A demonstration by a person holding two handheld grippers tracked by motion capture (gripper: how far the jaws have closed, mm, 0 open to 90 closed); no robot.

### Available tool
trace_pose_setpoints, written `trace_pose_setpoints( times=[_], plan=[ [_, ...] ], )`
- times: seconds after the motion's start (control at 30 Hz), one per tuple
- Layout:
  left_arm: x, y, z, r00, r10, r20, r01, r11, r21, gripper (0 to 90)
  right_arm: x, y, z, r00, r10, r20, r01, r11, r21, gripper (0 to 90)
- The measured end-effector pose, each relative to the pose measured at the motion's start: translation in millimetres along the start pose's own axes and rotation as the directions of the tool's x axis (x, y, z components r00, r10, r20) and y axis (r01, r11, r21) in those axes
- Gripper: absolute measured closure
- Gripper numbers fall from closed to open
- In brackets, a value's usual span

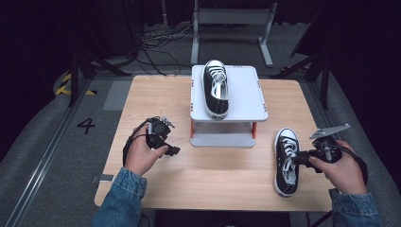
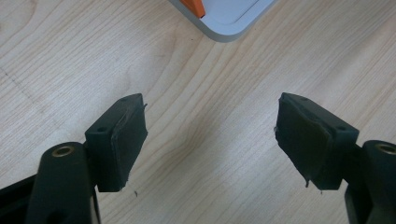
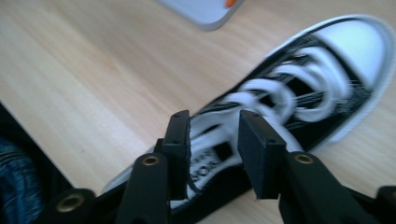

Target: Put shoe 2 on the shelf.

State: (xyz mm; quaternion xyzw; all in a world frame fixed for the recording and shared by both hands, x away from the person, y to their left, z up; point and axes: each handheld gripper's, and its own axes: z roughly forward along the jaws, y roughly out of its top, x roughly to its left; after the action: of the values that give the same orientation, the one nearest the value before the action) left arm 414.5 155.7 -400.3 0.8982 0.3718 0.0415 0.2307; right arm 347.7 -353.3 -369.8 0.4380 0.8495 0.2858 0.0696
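1. Black-and-white canvas sneakers, two of them: one shoe point(image 1: 216, 89) lies on top of the grey stand point(image 1: 246, 101), well ahead of both hand-held grippers; the other shoe point(image 1: 286, 161) lies on the wooden tabletop point(image 1: 213, 170), right at the right hand-held gripper point(image 1: 299, 157).
2. Hand-held grippers: two, one in each hand. Denim sleeves on both forearms.
3. One grey stand, two tiers with orange posts. Upper tier holds one shoe. Lower tier looks bare as far as the high view shows.
4. Right hand-held gripper point(image 3: 212, 135): jaws partly parted, straddling the tongue and collar of the near shoe point(image 3: 299, 88). Pads not clearly pressing, so released, shoe between the jaws.
5. Left hand-held gripper point(image 2: 210, 140): jaws wide apart, released, bare tabletop point(image 2: 196, 93) between them. Stand corner point(image 2: 224, 23) ahead of it, apart.
6. Right gripper view gives laces, white toe cap and printed tongue label close up, blurred; the high view gives shoe layout and both hands.
7. Left hand-held gripper point(image 1: 171, 151) in the high view sits on the side of the stand away from the near shoe.
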Motion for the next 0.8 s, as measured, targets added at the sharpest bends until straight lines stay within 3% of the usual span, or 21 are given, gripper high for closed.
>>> trace_pose_setpoints(
  times=[0.13,0.2,0.27,0.33,0.4,0.43,0.5,0.6,0.8],
  plan=[
    [0.6,0.4,1.2,1.0000,-0.002,0.000,0.002,1.0000,0.003,25.3,-6.1,-2.6,-7.6,0.9983,-0.026,0.051,0.028,0.999,-0.034,57.2],
    [0.4,0.3,1.1,1.0000,-0.002,0.001,0.002,1.0000,0.003,25.3,-6.5,-2.3,-4.6,0.9958,-0.070,0.059,0.072,0.997,-0.024,56.6],
    [0.3,0.3,1.1,1.0000,-0.003,0.002,0.003,1.0000,0.002,25.3,-6.2,-2.1,-2.0,0.9951,-0.082,0.057,0.082,0.997,-0.010,56.5],
    [0.4,-0.1,0.8,1.0000,-0.003,0.000,0.003,1.0000,0.004,25.3,-4.9,0.1,7.6,0.9884,-0.141,0.056,0.141,0.990,0.005,55.5],
    [0.3,-1.3,0.6,1.0000,-0.008,0.003,0.008,1.0000,0.004,25.2,-5.6,2.7,16.2,0.9796,-0.198,0.033,0.199,0.980,-0.022,57.1],
    [0.7,-1.8,0.2,1.0000,-0.005,0.002,0.005,1.0000,0.003,25.2,-7.7,3.2,19.6,0.9814,-0.192,0.008,0.192,0.980,-0.045,57.9],
    [1.1,-2.8,-0.5,1.0000,-0.007,0.005,0.007,1.0000,0.000,25.2,-9.3,2.8,20.5,0.9818,-0.190,-0.003,0.190,0.982,-0.024,58.4],
    [1.4,-5.0,-0.8,0.9999,-0.013,0.004,0.013,0.9999,0.005,25.2,-12.2,1.3,17.3,0.9808,-0.194,0.021,0.194,0.981,0.003,58.2],
    [0.9,-8.0,-0.5,0.9998,-0.021,0.005,0.021,0.9997,0.011,25.2,-15.6,2.5,32.3,0.9771,-0.212,-0.019,0.212,0.977,0.022,57.7]
  ],
)
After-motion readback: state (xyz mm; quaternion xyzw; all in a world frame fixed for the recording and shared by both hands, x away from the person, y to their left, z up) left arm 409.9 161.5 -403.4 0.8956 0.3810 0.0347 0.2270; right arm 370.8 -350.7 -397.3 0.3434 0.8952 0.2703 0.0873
